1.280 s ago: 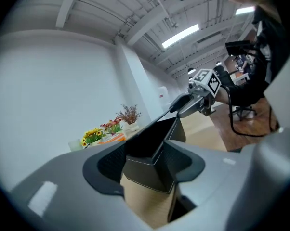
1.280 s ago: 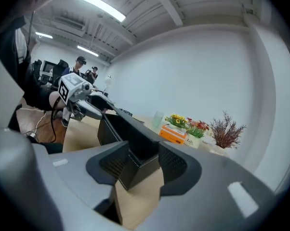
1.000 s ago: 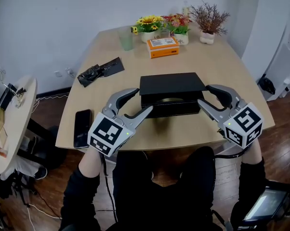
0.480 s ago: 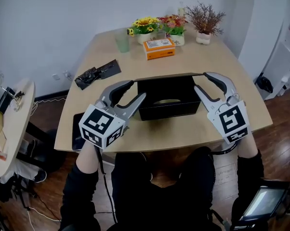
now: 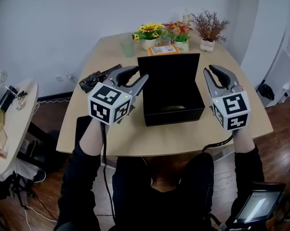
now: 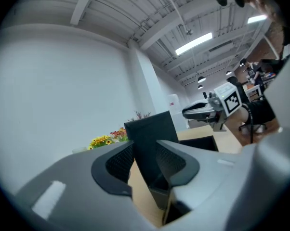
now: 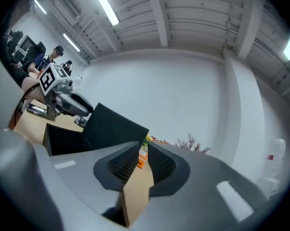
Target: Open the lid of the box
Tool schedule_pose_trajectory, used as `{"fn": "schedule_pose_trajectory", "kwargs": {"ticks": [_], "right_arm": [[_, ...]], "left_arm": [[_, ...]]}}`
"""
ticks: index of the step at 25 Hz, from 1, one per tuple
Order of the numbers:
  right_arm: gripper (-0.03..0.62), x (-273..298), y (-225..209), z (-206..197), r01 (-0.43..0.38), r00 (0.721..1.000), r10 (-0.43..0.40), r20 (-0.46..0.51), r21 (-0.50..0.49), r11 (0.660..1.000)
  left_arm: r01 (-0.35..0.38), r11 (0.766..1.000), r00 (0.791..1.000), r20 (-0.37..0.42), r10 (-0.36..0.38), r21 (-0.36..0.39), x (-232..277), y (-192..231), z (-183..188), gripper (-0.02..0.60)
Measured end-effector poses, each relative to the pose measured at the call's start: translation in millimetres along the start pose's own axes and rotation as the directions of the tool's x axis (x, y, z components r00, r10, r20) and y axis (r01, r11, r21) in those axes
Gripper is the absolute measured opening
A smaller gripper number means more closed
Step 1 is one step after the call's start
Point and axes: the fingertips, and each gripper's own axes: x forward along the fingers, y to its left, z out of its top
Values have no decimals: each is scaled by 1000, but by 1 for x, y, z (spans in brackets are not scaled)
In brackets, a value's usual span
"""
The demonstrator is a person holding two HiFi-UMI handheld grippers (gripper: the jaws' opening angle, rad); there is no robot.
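Note:
The black box point(image 5: 174, 114) stands on the wooden table point(image 5: 135, 141) with its lid point(image 5: 169, 76) raised upright at the back. My left gripper point(image 5: 141, 73) hovers at the lid's left edge, its jaws closing. The lid point(image 6: 152, 129) shows through the gap beyond the tips, and the pads do not press on it. My right gripper point(image 5: 209, 69) is beside the lid's right edge, jaws closing to a narrow gap with nothing between them. In the right gripper view only the table and the lid point(image 7: 113, 126) show past the right gripper point(image 7: 142, 150).
Flower pots point(image 5: 152, 30), an orange carton point(image 5: 163, 49), a green cup point(image 5: 127, 47) and a dried plant point(image 5: 208, 42) line the table's far end. A crumpled black bag point(image 5: 94, 76) lies left of the box. A round side table point(image 5: 15, 124) stands at left.
The lid has swung from flat on the box to upright. Both grippers rose and moved toward the far side with it, and their jaws have narrowed.

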Motion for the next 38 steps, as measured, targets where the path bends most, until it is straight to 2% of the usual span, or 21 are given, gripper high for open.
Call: {"fn": "schedule_pose_trajectory", "kwargs": {"ticks": [2,3,4,7,9,11,13,16,21,25,27,30,32,35,38], "right_arm": [[60,-13,5,1,-7,1000,7,21,5,1000],[60,-19,7,2,-14,999,14,30,-1,1000],[60,-26,10,3,-22,999,22,38,-10,1000],[60,-44,12,7,-31,998,32,62,-17,999],[60,-56,11,13,-36,995,35,89,8,999],[49,-69,11,18,-51,991,43,129,62,997],[34,-80,15,21,-68,984,49,174,106,992],[23,-92,22,26,-67,973,33,230,142,988],[2,-97,27,27,-62,964,-25,265,316,947],[2,-98,37,31,-24,949,-71,307,295,955],[2,-103,41,37,-17,935,-86,343,289,957],[2,-112,44,44,19,915,-121,386,259,966],[2,-117,49,48,37,905,-127,406,222,974],[0,-121,60,51,21,899,-102,427,190,981],[1,-126,67,55,17,892,-95,441,178,984]], "left_arm": [[16,1000,999,-35,-15,16,14,7,-6,94],[34,999,998,-61,-33,25,21,8,-11,32],[54,998,994,-92,-51,33,27,8,-17,12],[59,998,988,-145,-53,36,37,12,-31,4],[27,1000,993,-112,-27,-4,28,15,-29,11],[-20,999,999,-46,18,-39,9,16,-20,43],[-72,997,997,26,73,-32,-17,12,-6,53],[-133,991,982,131,133,-9,-61,-4,15,63],[-146,985,950,267,164,-88,-108,-47,39,63],[-198,980,940,279,197,-26,-120,-73,37,63],[-245,970,922,307,235,-6,-123,-81,38,63],[-338,941,891,328,312,23,-126,-88,31,63],[-366,931,879,329,344,5,-128,-92,25,63],[-373,927,858,363,363,-46,-133,-94,26,63],[-405,914,843,383,377,-8,-139,-96,28,63]]}}
